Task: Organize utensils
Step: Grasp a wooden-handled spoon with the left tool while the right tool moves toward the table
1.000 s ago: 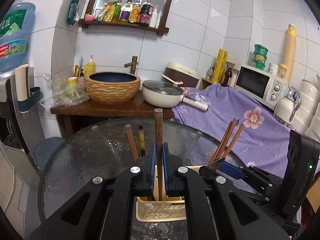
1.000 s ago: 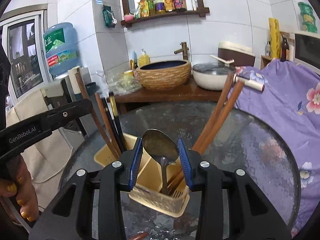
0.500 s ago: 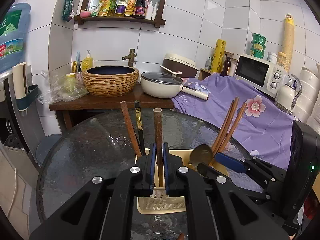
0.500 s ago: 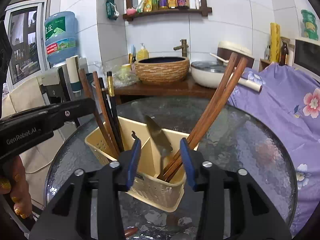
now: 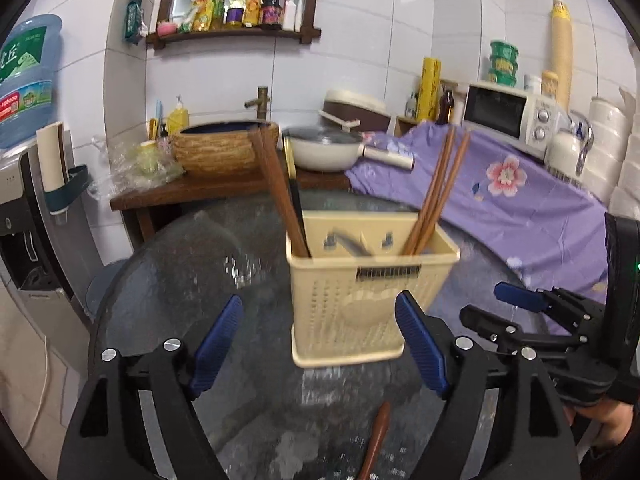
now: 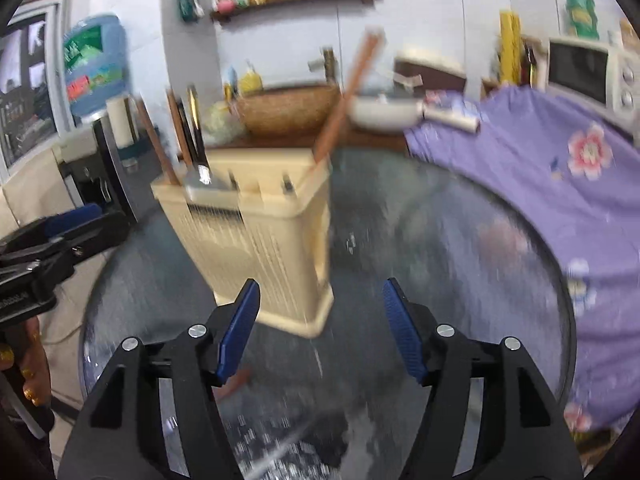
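A cream plastic utensil basket [image 5: 360, 292] stands on the round glass table [image 5: 180, 288]. It holds brown and black chopsticks [image 5: 280, 188] on its left, brown chopsticks [image 5: 440, 188] on its right and a metal spoon [image 5: 352, 246] in the middle. My left gripper [image 5: 320, 340] is open and empty, just in front of the basket. My right gripper [image 6: 320, 320] is open and empty, to the right of the basket [image 6: 256, 248]; it also shows in the left wrist view [image 5: 516, 308]. A brown utensil handle [image 5: 376, 436] lies on the glass near me.
A wooden counter [image 5: 208, 188] behind the table carries a woven basin [image 5: 228, 148] and a white pan [image 5: 332, 152]. A purple flowered cloth [image 5: 520, 208] covers the surface at right, with a microwave [image 5: 508, 116]. A water dispenser [image 5: 24, 160] stands at left.
My left gripper let go of the brown chopstick, opened wide and drew back. My right gripper opened wider and drew back down to table level. The spoon now rests in the basket.
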Available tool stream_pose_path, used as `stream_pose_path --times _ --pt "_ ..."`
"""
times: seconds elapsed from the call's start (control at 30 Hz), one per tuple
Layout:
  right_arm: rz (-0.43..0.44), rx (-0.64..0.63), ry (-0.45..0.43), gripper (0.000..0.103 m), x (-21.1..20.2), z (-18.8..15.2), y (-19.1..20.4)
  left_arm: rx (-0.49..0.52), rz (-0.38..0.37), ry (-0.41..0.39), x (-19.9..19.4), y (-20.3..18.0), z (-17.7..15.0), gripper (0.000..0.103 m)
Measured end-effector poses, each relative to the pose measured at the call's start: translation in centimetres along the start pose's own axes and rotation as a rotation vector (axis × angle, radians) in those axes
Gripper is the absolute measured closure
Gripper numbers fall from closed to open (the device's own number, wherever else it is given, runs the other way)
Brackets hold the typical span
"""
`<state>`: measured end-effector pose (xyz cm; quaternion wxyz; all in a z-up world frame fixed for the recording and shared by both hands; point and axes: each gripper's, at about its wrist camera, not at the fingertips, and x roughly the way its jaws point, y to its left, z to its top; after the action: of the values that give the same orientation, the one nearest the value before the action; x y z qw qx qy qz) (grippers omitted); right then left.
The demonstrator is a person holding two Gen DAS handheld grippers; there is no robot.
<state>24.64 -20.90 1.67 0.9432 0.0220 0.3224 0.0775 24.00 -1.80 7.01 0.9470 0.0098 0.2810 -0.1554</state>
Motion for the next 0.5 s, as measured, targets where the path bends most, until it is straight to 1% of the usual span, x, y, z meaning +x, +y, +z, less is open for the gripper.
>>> stream_pose_path --times 0.13,0.17,0.3,0.37,0.4,0.43,0.5 --pt "-0.012 0.051 0.106 0.039 1.1 -3.3 -1.3 0.027 -0.010 0.094 1.2 -0.3 -2.8 0.026" --pt "-0.008 0.061 0.120 0.039 1.4 -3.9 -1.5 0.037 -0.022 0.126 1.6 -0.6 -3.6 0.026" --pt "-0.014 0.084 0.158 0.039 1.8 -6.1 -2.1 0.070 -0.043 0.201 2.6 -1.4 -5.9 0.028" --pt "-0.010 0.099 0.173 0.039 2.0 -6.7 -2.4 0.085 -0.058 0.232 3.0 -1.8 -6.7 0.033" --pt "-0.011 0.104 0.179 0.039 2.1 -6.9 -2.5 0.092 -0.076 0.255 3.4 -2.0 -7.2 0.034" --pt "-0.015 0.110 0.183 0.039 2.2 -7.1 -2.6 0.094 -0.094 0.275 3.6 -2.1 -7.6 0.038" --pt "-0.025 0.118 0.189 0.039 2.2 -7.4 -2.9 0.106 -0.103 0.300 4.1 -2.5 -8.1 0.042"
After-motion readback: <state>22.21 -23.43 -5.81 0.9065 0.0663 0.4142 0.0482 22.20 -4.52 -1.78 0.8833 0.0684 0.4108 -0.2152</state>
